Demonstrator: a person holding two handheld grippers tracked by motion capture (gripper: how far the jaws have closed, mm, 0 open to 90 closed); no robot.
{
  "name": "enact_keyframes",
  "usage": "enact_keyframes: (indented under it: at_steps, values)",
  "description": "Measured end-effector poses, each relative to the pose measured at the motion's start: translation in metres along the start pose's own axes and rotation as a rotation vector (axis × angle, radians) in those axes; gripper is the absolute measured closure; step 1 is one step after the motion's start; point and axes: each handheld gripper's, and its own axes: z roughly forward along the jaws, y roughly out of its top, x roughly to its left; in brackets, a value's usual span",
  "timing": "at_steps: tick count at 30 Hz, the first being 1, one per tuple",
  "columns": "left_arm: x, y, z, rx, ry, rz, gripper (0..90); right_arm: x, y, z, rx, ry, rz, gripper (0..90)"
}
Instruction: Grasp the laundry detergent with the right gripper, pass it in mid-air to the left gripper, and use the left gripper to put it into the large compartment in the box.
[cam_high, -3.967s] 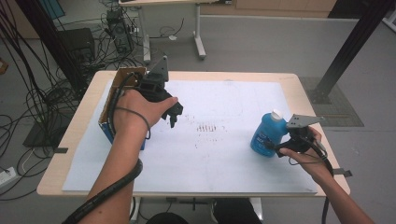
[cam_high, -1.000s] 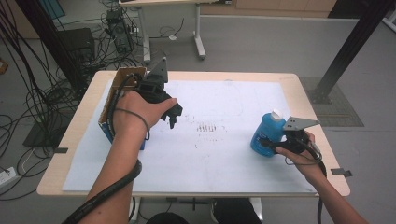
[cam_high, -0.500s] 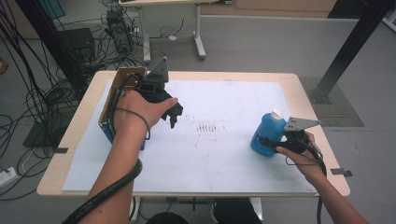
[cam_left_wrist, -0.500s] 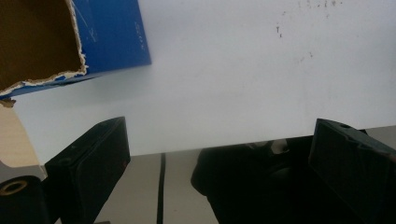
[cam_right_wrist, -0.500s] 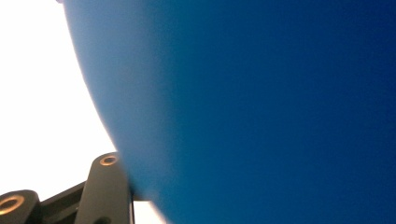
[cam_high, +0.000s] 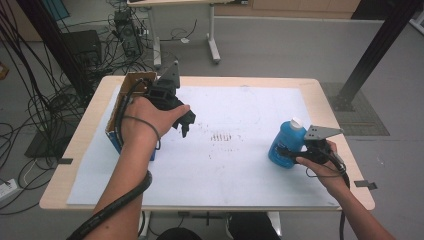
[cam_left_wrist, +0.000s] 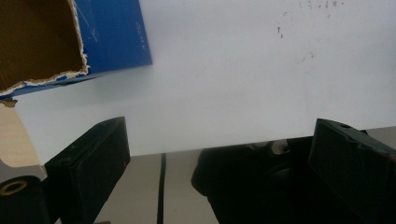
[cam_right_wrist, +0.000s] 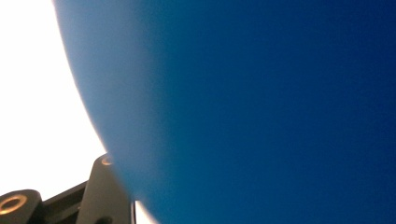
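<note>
The right gripper (cam_high: 292, 152) has slid in from the right edge of the counter (cam_high: 330, 105) and is now tight against the blue bottle (cam_high: 284, 145); four seconds back it sat a little further out, its hand nearer the counter's corner. And there go the fingers: they have just been closing, with the bottle between them, and now they pinch its lower body. In the right gripper view the bottle's blue wall (cam_right_wrist: 261, 107) presses right up to the lens. The grey plate (cam_high: 322, 132) on top has edged leftward with the hand, closer to the white cap (cam_high: 297, 122).
</note>
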Motion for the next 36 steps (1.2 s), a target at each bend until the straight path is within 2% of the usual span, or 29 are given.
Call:
enact_keyframes:
  at_steps: [36]
  values:
    - [-0.0035,0.0008,-0.0052,-0.011,0.003,0.006,5.5,-0.0002,-0.0012,0.0,-0.01,0.002,-0.01,42.4]
